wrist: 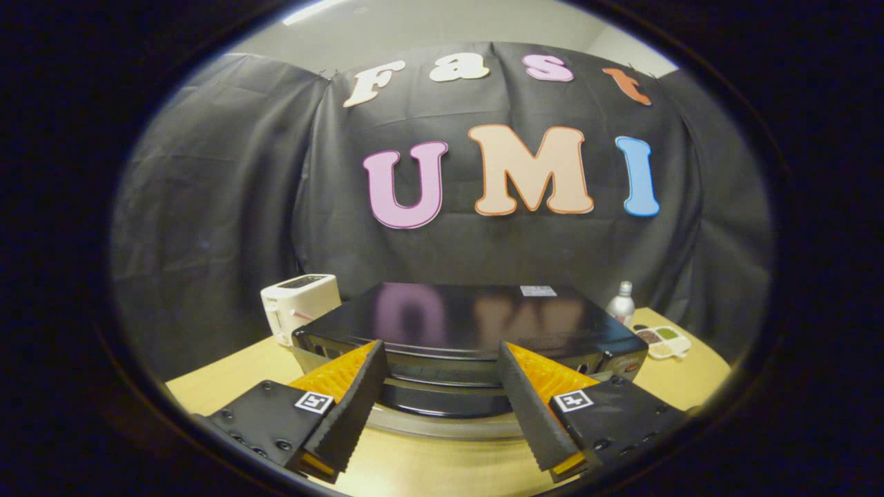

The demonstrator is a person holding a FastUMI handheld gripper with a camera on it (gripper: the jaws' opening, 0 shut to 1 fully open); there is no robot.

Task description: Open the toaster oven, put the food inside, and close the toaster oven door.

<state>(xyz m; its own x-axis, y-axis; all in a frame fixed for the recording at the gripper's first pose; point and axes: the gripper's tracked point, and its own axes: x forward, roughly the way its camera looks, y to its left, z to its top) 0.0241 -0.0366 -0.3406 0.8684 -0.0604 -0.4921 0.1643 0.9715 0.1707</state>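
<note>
The fingers (442, 393) are spread wide, gripping nothing, levelled at the upper front of the oven (469, 324). The oven is a glossy black box with a flat, reflective top, standing mid-bench; its curved door handle (442, 407) lies between the fingers. The bench (221, 379) is pale wood-grain. A white toaster (300, 304) stands at the oven's left rear. Near the right edge stand a bottle (621, 301) and a compartmented dish (664, 341).

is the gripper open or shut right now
Open. The gripper has its two fingers spread wide apart with nothing pressed between them; the front of the toaster oven sits in the gap just ahead.
</note>
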